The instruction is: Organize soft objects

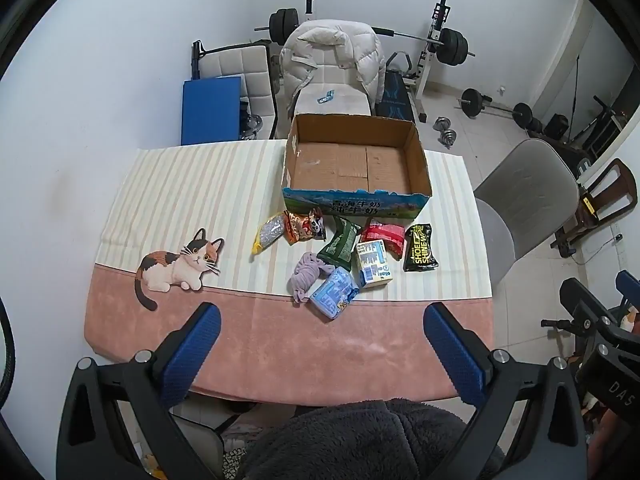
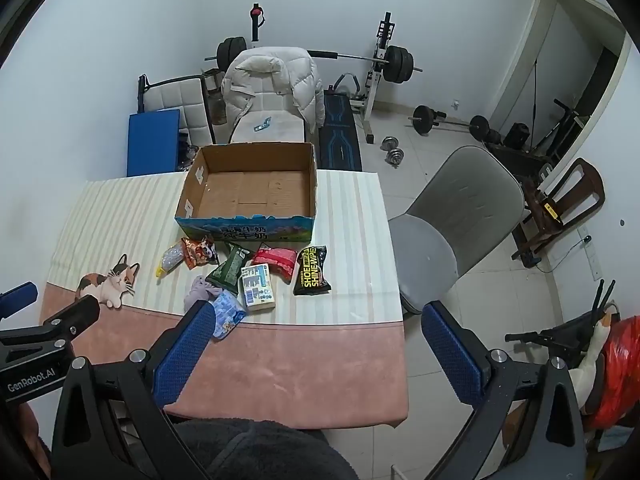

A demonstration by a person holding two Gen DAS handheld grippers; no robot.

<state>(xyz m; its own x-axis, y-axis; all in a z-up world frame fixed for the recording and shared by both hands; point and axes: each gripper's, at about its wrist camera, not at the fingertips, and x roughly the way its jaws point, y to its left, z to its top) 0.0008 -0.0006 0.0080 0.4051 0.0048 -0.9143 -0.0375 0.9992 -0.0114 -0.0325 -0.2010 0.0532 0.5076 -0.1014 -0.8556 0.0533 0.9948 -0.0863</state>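
The soft objects lay in a loose cluster on the striped part of the cloth-covered bench [image 1: 160, 184], just in front of the cardboard box [image 1: 420, 160]. The box stood open-topped with nothing inside; its front wall carried blue printed artwork.

Items noted, left to right: a clear pouch of pale granules with a yellow end [image 1: 269, 233]; an orange snack packet [image 1: 304, 227]; a dark green packet [image 1: 339, 245]; a red packet [image 1: 383, 235], partly overlapped by a white-and-cream pack [image 1: 374, 264]; and a black packet lettered "SHOE SHINE WIPE" [image 1: 420, 247], slightly apart on the right. Nearest the pink band lay a crumpled lilac cloth [image 1: 306, 275], touching a light blue pack [image 1: 334, 293].

The left gripper [image 1: 320, 320] hovered over the pink band, fingers [image 1: 200, 340] spread wide and holding nothing. The right gripper [image 2: 316, 320] hung likewise, fingers [image 2: 448, 344] apart and empty.

In the right wrist view, the right gripper's left finger covered part of the light blue pack and lilac cloth. Small print on most packets could not be read.
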